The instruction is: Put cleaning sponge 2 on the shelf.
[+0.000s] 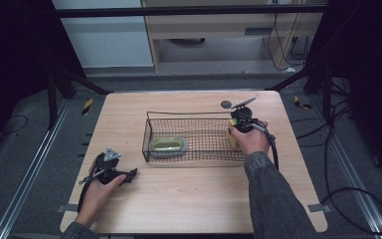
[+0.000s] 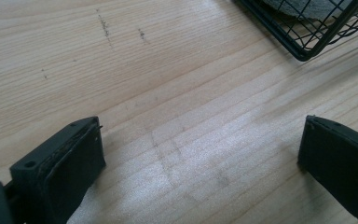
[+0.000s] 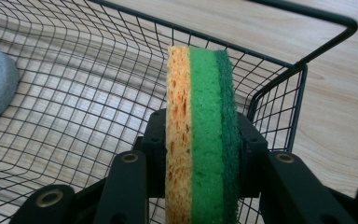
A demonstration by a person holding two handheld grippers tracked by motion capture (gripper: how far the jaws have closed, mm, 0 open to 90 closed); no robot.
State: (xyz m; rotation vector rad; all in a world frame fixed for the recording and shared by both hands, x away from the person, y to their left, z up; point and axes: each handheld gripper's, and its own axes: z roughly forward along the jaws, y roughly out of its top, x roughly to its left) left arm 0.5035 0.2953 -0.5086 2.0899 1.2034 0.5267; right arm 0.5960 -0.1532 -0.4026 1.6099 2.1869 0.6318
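The sponge (image 3: 200, 135), pinched upright on edge between the right gripper (image 3: 200, 154) jaws, hangs inside the wire basket (image 3: 303, 93) at its near corner, while the left gripper (image 2: 200, 158) rests wide and empty.

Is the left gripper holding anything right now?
No: the left gripper has its jaws spread wide over the bare wooden table, with nothing between them.

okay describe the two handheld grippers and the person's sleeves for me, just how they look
Both grippers are black. The left gripper carries a grey three-cornered plate on top; its fingers are flat, blocky pads. The right gripper trails a black cable; its linkage has brass-coloured rivets. The right sleeve is dark grey.
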